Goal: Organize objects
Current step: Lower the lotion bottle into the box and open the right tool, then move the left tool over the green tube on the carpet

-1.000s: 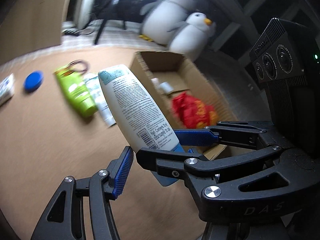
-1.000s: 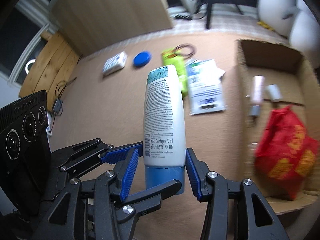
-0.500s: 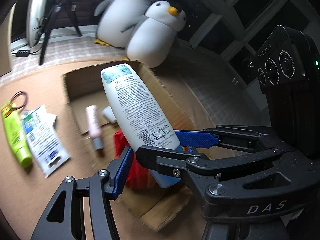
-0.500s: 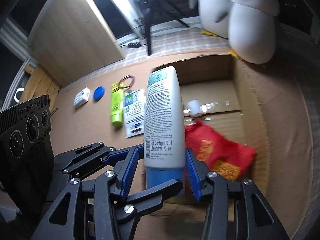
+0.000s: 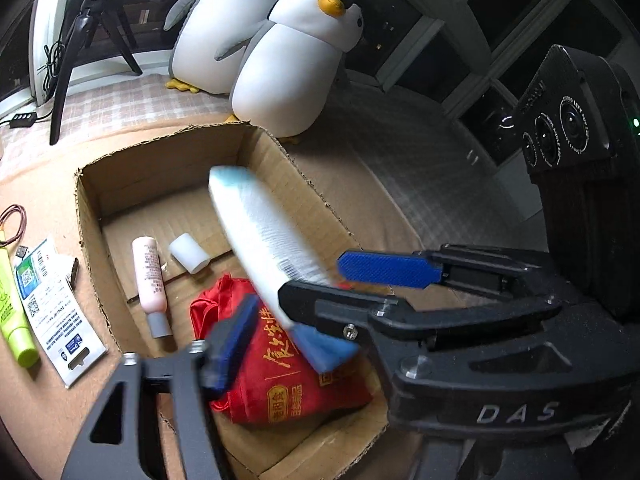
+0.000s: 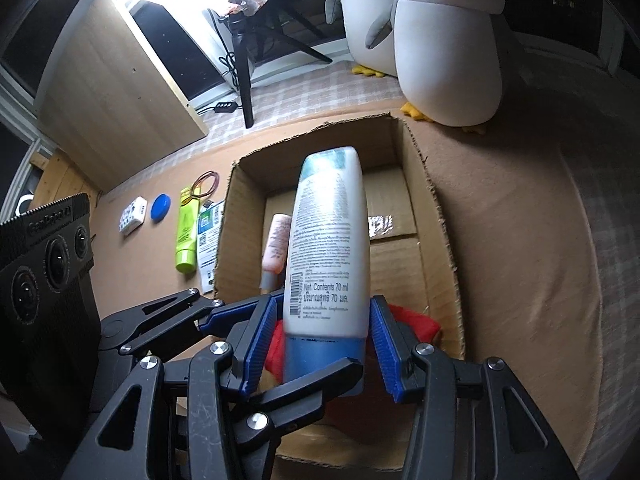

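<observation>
Left tongs [image 5: 288,300]: I see the jaws opening, pads off the white bottle [image 5: 260,240].
Right tongs [image 6: 324,348]: I grip the bottle's base above the cardboard box [image 6: 440,216].

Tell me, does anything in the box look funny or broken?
The cardboard box has ragged, torn-looking top edges. A red bag lies crumpled inside, beside a pink tube lying flat. The white bottle hangs tilted above them, cap end down; the left gripper is opening around it.

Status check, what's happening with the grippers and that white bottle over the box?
Left gripper opening. White bottle over cardboard box, between right gripper pads. Red bag below.
</observation>
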The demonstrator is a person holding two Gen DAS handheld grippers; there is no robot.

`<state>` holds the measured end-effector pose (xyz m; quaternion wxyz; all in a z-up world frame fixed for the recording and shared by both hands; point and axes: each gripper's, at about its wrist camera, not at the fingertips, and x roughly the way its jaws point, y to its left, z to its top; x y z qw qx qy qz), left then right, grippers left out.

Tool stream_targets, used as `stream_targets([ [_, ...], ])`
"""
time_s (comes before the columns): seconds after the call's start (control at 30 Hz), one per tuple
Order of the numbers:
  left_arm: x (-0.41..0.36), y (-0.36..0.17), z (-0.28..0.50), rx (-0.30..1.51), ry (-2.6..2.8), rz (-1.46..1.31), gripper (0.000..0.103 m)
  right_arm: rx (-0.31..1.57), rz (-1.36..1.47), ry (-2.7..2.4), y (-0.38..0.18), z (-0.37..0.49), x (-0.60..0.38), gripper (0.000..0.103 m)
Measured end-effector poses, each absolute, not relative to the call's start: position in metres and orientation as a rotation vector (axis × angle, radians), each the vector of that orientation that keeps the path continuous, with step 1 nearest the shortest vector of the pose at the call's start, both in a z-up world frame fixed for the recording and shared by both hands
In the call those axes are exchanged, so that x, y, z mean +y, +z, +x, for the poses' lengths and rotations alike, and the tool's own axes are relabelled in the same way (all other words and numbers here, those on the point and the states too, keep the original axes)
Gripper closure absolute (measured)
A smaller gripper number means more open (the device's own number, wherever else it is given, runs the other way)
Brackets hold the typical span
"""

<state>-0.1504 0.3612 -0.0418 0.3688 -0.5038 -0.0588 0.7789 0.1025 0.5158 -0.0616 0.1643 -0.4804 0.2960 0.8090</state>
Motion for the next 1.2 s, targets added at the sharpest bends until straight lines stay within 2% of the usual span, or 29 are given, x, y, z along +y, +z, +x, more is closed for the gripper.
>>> stream_targets([
  [0.03,0.359,-0.041,-0.149,-0.147,2.006,-1.288,0.023,0.832,-1.362,2.304,-0.061,0.103,0.517,0.057],
  [0.1,0.357,-0.039,-0.147,-0.131,2.017,-1.28,0.023,0.824,-1.34,2.302,-0.058,0.105,0.518,0.047],
  [0.17,0.355,-0.037,-0.145,-0.128,2.021,-1.279,0.023,0.822,-1.32,2.3,-0.056,0.107,0.518,0.044],
  [0.57,0.311,-0.025,-0.131,-0.147,2.056,-1.269,0.023,0.855,-1.272,2.288,-0.051,0.106,0.505,0.042],
  [0.87,0.231,-0.023,-0.135,-0.167,2.182,-1.301,0.023,0.87,-1.197,2.295,-0.041,0.115,0.479,0.041],
  [1.2,0.143,-0.045,-0.177,-0.299,2.35,-1.439,0.023,0.837,-1.168,2.353,-0.024,0.114,0.43,0.041],
])
